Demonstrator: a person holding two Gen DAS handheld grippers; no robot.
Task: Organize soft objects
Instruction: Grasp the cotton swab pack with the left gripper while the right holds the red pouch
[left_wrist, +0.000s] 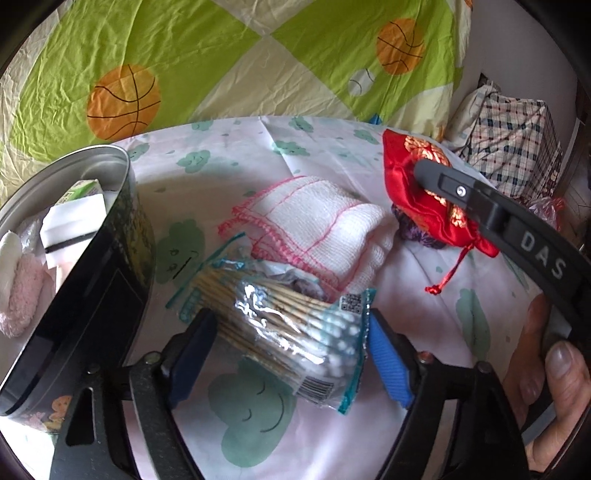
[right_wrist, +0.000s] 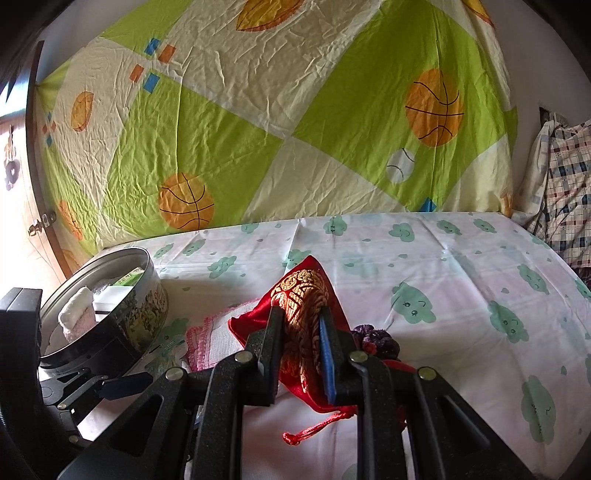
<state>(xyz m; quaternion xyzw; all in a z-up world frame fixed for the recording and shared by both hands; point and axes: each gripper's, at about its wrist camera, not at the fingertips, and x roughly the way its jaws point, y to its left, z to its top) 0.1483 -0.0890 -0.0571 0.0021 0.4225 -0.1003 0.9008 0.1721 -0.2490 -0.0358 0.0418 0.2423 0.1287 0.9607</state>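
A clear packet of cotton swabs (left_wrist: 288, 328) lies on the cloud-print bed sheet (left_wrist: 332, 424). My left gripper (left_wrist: 291, 343) straddles it, a pad touching each side. Beyond the packet rests a folded white towel with pink edging (left_wrist: 317, 229) (right_wrist: 210, 332). My right gripper (right_wrist: 301, 332) is shut on a red pouch with gold embroidery (right_wrist: 299, 291) (left_wrist: 413, 199), its drawstring dangling. A purple fuzzy item (right_wrist: 373, 339) sits beside the pouch. At the left stands an open round tin (left_wrist: 110, 236) (right_wrist: 144, 295) holding white and pink soft items.
A green and cream quilt with basketballs (right_wrist: 258, 129) hangs behind the bed. A plaid bundle (left_wrist: 517, 147) sits at the right edge. A person's hand (left_wrist: 554, 369) holds the right gripper's handle. The sheet to the right (right_wrist: 480, 295) is bare.
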